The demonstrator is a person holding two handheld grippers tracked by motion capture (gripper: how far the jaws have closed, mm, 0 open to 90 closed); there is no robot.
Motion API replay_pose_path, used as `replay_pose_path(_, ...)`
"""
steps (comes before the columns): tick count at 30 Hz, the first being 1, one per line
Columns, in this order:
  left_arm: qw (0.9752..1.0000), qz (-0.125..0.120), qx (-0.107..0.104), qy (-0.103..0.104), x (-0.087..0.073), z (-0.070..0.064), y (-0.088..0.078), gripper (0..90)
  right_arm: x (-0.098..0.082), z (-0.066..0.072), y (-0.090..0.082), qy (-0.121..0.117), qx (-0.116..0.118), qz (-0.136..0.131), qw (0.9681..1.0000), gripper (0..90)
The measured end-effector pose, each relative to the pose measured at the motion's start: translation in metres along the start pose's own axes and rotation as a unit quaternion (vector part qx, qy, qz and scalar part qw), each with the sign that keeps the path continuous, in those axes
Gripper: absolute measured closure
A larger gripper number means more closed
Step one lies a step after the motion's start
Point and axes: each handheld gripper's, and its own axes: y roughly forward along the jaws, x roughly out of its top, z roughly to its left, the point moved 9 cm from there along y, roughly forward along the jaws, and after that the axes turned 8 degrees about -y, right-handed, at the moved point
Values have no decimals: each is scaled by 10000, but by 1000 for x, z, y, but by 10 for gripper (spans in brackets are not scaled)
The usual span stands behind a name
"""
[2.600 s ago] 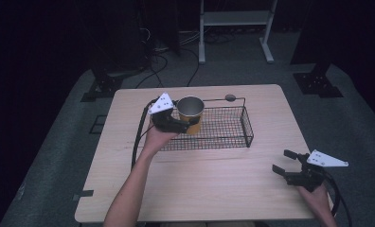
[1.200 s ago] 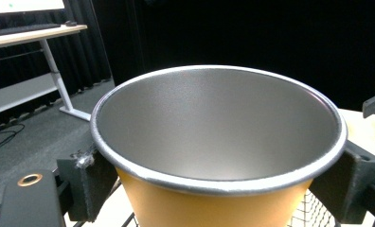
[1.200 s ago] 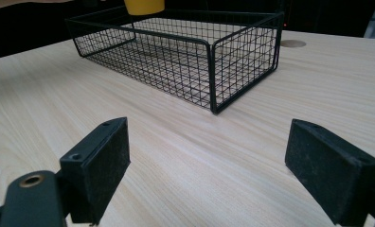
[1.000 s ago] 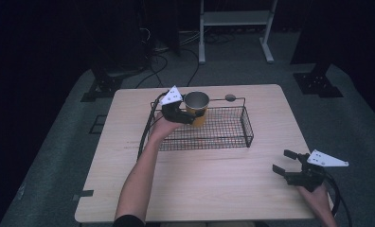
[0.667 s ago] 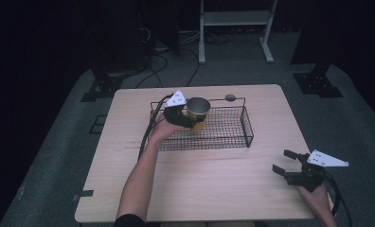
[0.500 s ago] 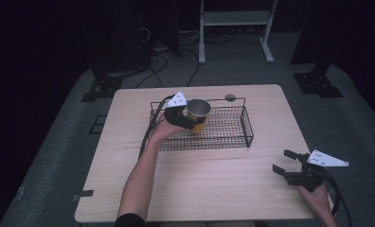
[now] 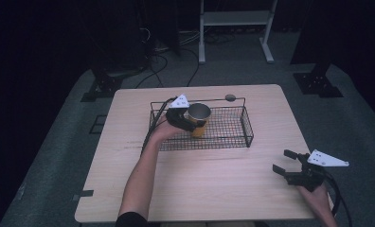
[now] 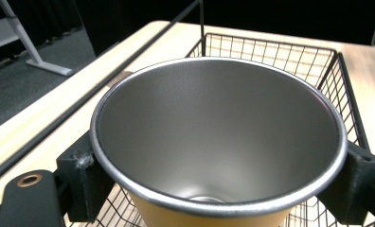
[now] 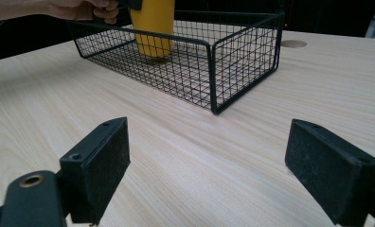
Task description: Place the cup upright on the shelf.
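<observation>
Table (image 7: 200, 189): pale wood-grain laminate, rounded corners, w/ a small grey round cap (image 7: 230, 98) near the far edge.

Basket (image 7: 233, 137): black wire mesh, rectangular, low walls, sits mid-table toward the far side.

Cup (image 7: 198, 118): tapered, yellow outside, brushed-steel inside w/ rolled rim. It stands upright at the basket's left end; right gripper view shows its base on the mesh floor, top cut off by the frame edge.

Left gripper (image 7: 191, 119): matte black blocks w/ grey triangular plate, jaws clamped on the cup's sides just below the rim. Left gripper view looks straight into the bowl (image 8: 218, 142); cup's yellow wall barely shows there, bottom cropped.

Right gripper (image 7: 290, 163): at the table's near right corner, well apart from the basket, jaws spread wide, nothing between them; right gripper view shows bare tabletop btw the pads (image 9: 100, 161).
</observation>
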Motion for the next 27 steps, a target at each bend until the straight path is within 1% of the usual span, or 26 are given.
replay_pose_path(6, 9999, 106, -6, -19, -4, 0, 1, 131, 0, 0, 0, -1, 2, 0, 10000, 137)
replay_pose_path(11, 9996, 265, -3, 6, -8, 1, 2, 130, 0, 0, 0, 4, 1, -2, 10000, 137)
replay_pose_path(13, 9996, 265, 1, -2, -8, 2, 2, 130, 0, 0, 0, 7, 0, 0, 10000, 137)
replay_pose_path(17, 9992, 396, -26, 13, -7, 1, 3, 128, 0, 0, 0, 7, -1, -1, 10000, 137)
replay_pose_path(20, 9991, 424, -26, 43, -6, 1, 4, 127, 0, 0, 0, 6, 1, -2, 10000, 137)
replay_pose_path(25, 9991, 420, -5, 5, -6, 2, 3, 122, 0, 0, 0, 5, 2, -1, 10000, 137)
replay_pose_path(27, 9991, 431, 3, 19, -6, 2, 2, 119, 0, 0, 0, 7, 1, 0, 10000, 137)
